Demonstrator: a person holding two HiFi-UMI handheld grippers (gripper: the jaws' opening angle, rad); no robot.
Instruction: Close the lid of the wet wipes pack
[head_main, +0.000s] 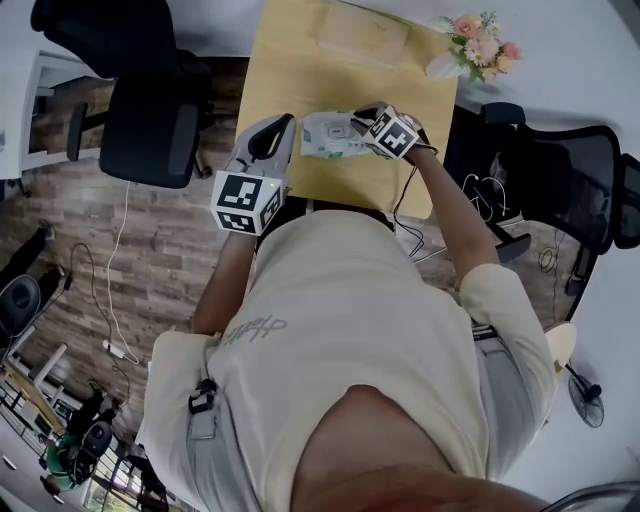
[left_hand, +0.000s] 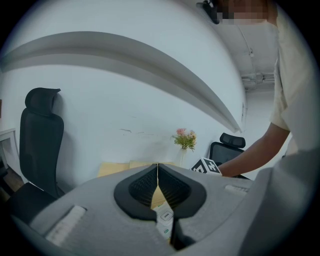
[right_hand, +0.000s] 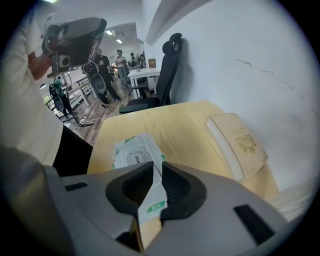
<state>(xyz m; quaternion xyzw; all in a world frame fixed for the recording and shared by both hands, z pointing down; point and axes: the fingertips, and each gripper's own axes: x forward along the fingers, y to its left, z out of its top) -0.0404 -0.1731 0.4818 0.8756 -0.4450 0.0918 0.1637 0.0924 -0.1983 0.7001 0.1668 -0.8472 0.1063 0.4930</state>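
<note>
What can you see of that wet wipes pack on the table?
The wet wipes pack is a soft white film pouch with green accents and a rounded lid flap printed OPEN, which appears to lie flat. It lies on the light wooden table, near the person's edge. The right hand-held gripper pinches its near end seam; the left hand-held gripper, shut, hangs beside it.

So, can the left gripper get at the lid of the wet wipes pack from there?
Probably yes. The left gripper, jaws together and empty, hangs just beside the wet wipes pack with nothing between. The right gripper pinches only the pack's end, leaving the lid uncovered.
</note>
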